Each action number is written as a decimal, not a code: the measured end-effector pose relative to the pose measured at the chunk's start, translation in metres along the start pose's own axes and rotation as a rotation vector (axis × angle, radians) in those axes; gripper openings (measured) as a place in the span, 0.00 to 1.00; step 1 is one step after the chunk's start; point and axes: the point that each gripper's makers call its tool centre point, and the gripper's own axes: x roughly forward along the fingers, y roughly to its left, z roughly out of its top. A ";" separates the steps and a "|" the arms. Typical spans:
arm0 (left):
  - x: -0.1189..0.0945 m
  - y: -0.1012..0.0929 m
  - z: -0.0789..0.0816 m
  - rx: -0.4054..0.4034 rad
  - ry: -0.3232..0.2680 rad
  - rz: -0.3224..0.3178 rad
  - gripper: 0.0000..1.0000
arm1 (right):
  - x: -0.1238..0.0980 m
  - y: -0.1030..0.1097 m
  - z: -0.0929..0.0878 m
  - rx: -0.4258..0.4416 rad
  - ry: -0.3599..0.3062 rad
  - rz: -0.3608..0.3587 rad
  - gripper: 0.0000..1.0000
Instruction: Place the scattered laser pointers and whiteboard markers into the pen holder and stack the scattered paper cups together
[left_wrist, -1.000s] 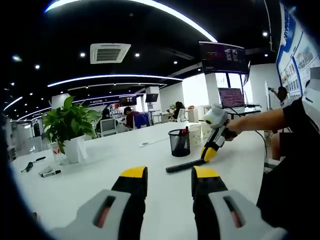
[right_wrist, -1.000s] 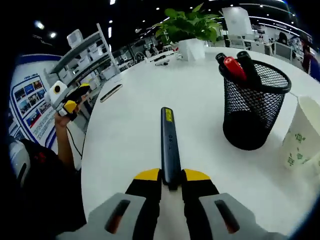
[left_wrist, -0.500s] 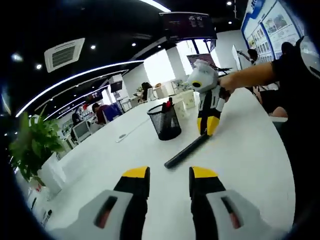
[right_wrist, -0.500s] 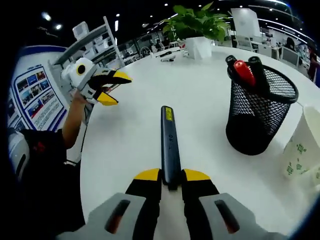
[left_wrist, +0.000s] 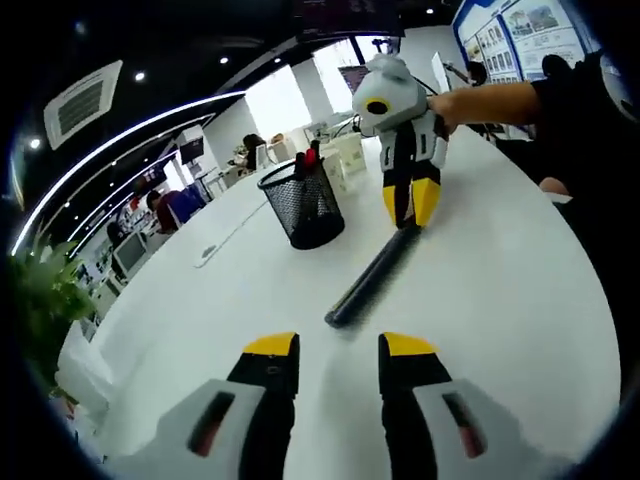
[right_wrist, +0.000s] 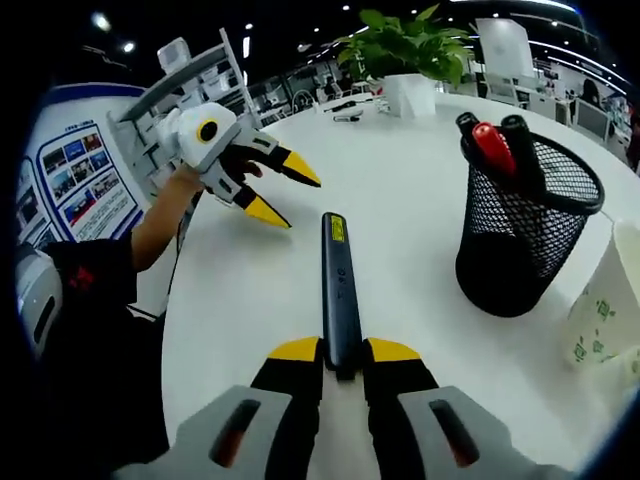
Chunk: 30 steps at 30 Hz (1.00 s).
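Pointer (right_wrist: 338, 285) stiff, slim, likely light and slick, pinched at its near end by right tool (right_wrist: 341, 355) over bench (right_wrist: 250, 290); left tool (left_wrist: 338, 345) open, empty.

Dark laser pointer (right_wrist: 339, 287) flat on table; mesh pen holder (right_wrist: 527, 231) upright, perhaps three markers.

Bare table (right_wrist: 250, 290) lies open left of the laser pointer (right_wrist: 339, 290); the pen holder (right_wrist: 525, 235) blocks its right.

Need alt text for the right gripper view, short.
The right tongs are shut on a slim dark laser pointer over the white table. A black mesh pen holder stands right; the open left tongs hover upper left.
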 end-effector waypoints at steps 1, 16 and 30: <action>0.001 0.000 0.002 0.013 0.002 -0.007 0.33 | 0.000 -0.002 0.001 -0.008 0.002 0.003 0.19; 0.023 -0.021 0.011 0.108 0.028 -0.122 0.27 | -0.005 -0.007 -0.003 -0.033 0.038 0.072 0.19; 0.030 -0.022 0.001 0.072 0.077 -0.163 0.18 | -0.005 0.006 -0.007 -0.074 0.053 0.083 0.19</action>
